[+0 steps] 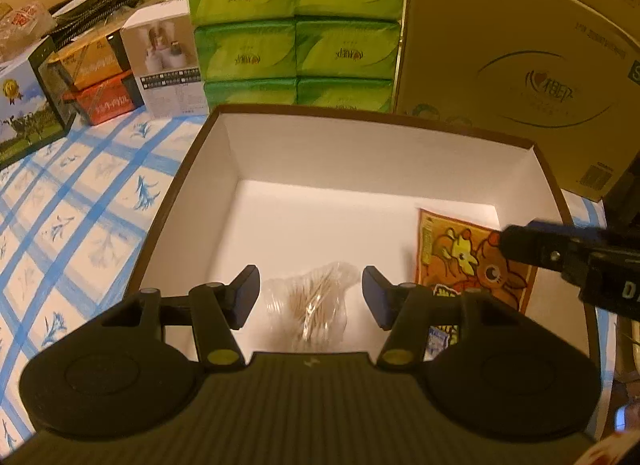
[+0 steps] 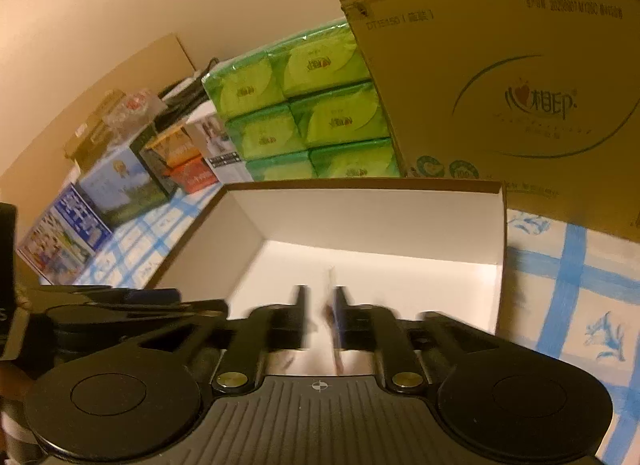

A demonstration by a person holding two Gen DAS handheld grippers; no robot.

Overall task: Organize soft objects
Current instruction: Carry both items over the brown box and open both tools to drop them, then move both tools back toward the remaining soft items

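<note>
We had the left gripper (image 1: 310,297) spread wide over the white box (image 1: 352,145), with the clear bag of toothpicks (image 1: 316,305) lying loose on the box floor by its near edge, pads not touching it. The cartoon packet (image 1: 452,249) sat near the box's right wall, and the right gripper (image 2: 320,315) was blurry, jaws narrow, so we couldn't tell if it pinched anything.

Blue-checked tablecloth (image 1: 80,201), open white-lined box (image 1: 224,145) on it, green tissue packs (image 1: 296,33), cardboard carton (image 1: 512,65), small boxes (image 1: 100,77) behind
</note>
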